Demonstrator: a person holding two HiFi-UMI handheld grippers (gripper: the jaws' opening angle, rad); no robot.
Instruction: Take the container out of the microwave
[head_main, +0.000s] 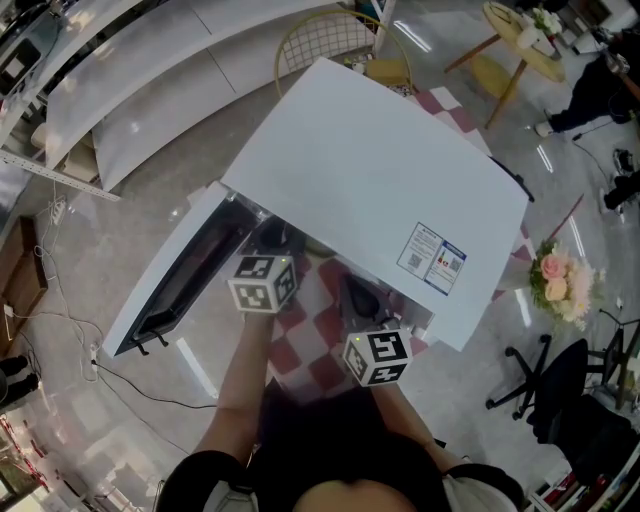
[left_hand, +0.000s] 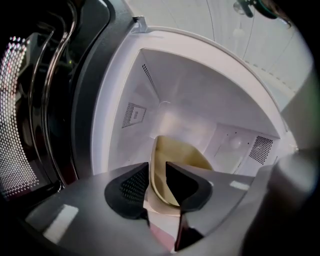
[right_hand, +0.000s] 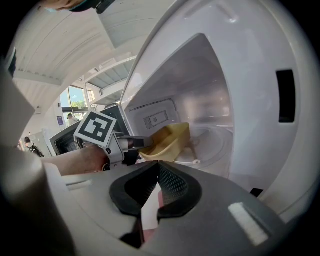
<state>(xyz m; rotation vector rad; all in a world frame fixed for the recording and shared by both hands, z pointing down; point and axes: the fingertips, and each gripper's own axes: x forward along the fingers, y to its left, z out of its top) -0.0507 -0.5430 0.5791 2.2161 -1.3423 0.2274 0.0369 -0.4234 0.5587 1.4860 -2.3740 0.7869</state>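
Looking at it from the left side first: the microwave door (head_main: 175, 280) hangs wide open, dark window and all. Next to it the left gripper (left_hand: 157, 182) pokes into the white microwave (head_main: 380, 170), and its jaws are pinching the rim of the yellow container (left_hand: 180, 155), one jaw outside the wall and one inside. The container is inside the cavity, tipped up at an angle with its open side facing the left gripper, over the glass turntable (right_hand: 212, 142). I honestly can't tell if its low edge touches the glass. Further right, the right gripper (right_hand: 159, 172) sits just outside the opening with its jaws pressed together and nothing between them. It hovers above the red-and-white checkered cloth (head_main: 315, 320) that the microwave stands on. The cavity's right wall is plain white.
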